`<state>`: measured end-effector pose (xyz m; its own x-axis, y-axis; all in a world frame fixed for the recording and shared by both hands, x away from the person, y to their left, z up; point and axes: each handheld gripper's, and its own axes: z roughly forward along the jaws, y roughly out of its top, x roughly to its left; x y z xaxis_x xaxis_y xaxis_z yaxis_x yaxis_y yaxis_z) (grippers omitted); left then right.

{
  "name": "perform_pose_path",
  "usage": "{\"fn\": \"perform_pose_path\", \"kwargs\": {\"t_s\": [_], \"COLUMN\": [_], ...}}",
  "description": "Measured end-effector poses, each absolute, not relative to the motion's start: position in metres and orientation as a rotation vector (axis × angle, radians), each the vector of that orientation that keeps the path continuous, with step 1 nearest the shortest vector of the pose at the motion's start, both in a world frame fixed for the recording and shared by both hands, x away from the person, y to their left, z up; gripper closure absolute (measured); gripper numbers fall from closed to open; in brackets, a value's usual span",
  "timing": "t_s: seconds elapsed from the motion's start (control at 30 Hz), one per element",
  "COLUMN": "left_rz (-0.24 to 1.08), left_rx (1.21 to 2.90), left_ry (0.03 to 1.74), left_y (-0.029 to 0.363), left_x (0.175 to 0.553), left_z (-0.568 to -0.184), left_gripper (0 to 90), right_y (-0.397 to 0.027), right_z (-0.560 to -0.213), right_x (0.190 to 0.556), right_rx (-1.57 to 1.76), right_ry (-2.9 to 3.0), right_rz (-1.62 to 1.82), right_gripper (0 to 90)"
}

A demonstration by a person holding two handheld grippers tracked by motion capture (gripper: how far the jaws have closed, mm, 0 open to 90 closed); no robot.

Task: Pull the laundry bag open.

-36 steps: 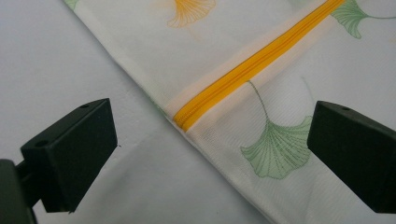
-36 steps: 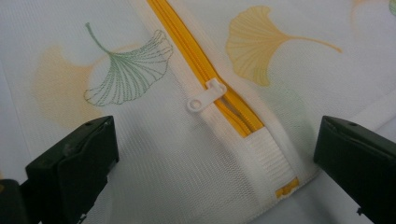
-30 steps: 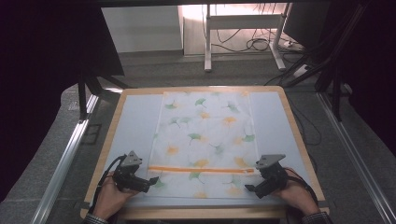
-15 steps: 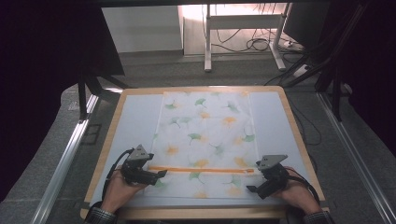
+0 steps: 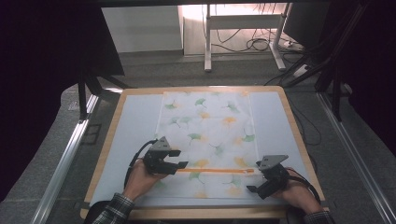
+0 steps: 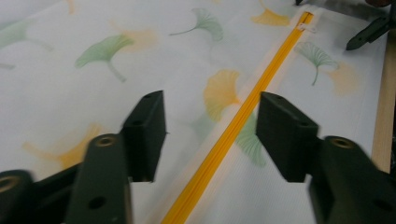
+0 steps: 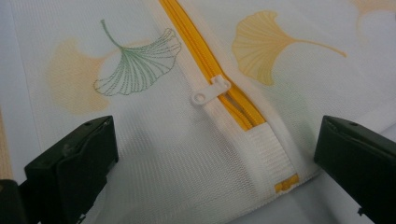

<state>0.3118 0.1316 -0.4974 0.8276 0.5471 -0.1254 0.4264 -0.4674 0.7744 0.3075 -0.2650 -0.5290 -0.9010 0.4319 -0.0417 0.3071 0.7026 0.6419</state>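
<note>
Mesh bag (image 5: pixel 208 140) flat on bench (image 5: pixel 135 126), bare margins either side, near edge close to bench front. Left claw (image 5: pixel 180 165) straddling orange zipper (image 5: pixel 215 171), jaws just closing, nothing pinched. Right claw (image 5: pixel 252 186) apart, at zipper pull (image 7: pixel 210 91) end.

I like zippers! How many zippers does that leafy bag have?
1. The orange zipper runs across the near part of the mesh bag, from the left gripper to its white pull by the right gripper. The underside is hidden.
</note>
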Motion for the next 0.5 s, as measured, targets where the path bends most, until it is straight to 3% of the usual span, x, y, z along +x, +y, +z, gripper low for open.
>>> {"fn": "perform_pose_path", "kwargs": {"t_s": [0.2,0.5], "left_rz": [0.151,0.063], "left_rx": [2.155,2.186], "left_ry": [0.636,0.507], "left_y": [0.098,0.035], "left_x": [0.321,0.333], "left_z": [-0.497,-0.51], "left_gripper": [62.1,60.3], "right_y": [-0.266,-0.266], "right_z": [-0.529,-0.529], "right_x": [0.308,0.308], "right_rx": [0.594,0.594], "right_ry": [2.722,2.722], "right_rz": [0.981,0.983], "right_gripper": [0.0,0.0]}}
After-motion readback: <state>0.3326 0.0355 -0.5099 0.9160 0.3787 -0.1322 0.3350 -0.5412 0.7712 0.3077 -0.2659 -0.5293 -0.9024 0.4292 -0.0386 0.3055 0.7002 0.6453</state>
